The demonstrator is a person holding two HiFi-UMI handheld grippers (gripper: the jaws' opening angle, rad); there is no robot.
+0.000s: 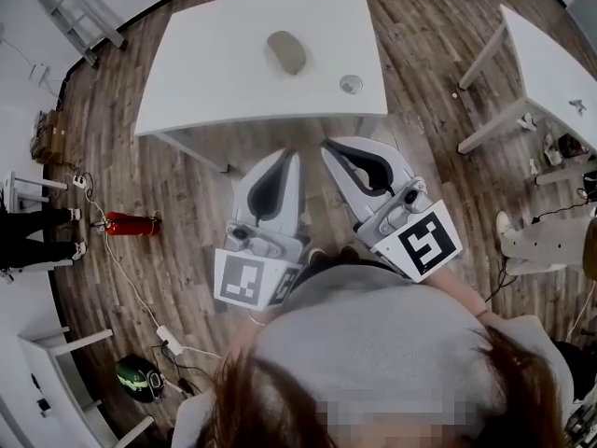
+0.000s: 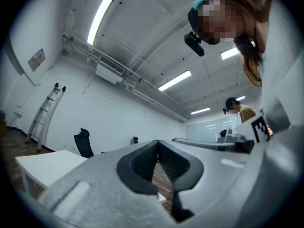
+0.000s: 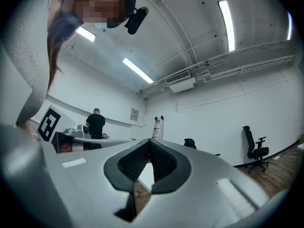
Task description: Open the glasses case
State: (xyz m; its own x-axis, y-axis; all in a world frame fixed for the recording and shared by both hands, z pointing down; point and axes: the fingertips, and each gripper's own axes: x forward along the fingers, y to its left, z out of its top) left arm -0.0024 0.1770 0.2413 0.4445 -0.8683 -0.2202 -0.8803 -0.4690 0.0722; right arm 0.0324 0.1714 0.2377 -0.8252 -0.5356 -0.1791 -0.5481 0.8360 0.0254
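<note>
A grey oval glasses case (image 1: 286,51) lies shut on the white table (image 1: 215,82), near its middle. Both grippers hang in front of the table's near edge, short of the case. My left gripper (image 1: 293,155) is shut with nothing in it, its tips meeting in the left gripper view (image 2: 158,142). My right gripper (image 1: 326,145) is likewise shut and empty, its tips together in the right gripper view (image 3: 149,141). Both gripper views tilt up toward the ceiling, and the case is in neither.
A small round silver thing (image 1: 351,84) sits on the table right of the case. A second white table (image 1: 550,54) stands at the right. A red fire extinguisher (image 1: 131,223) and cables lie on the wood floor at the left. A person (image 3: 95,124) stands far off.
</note>
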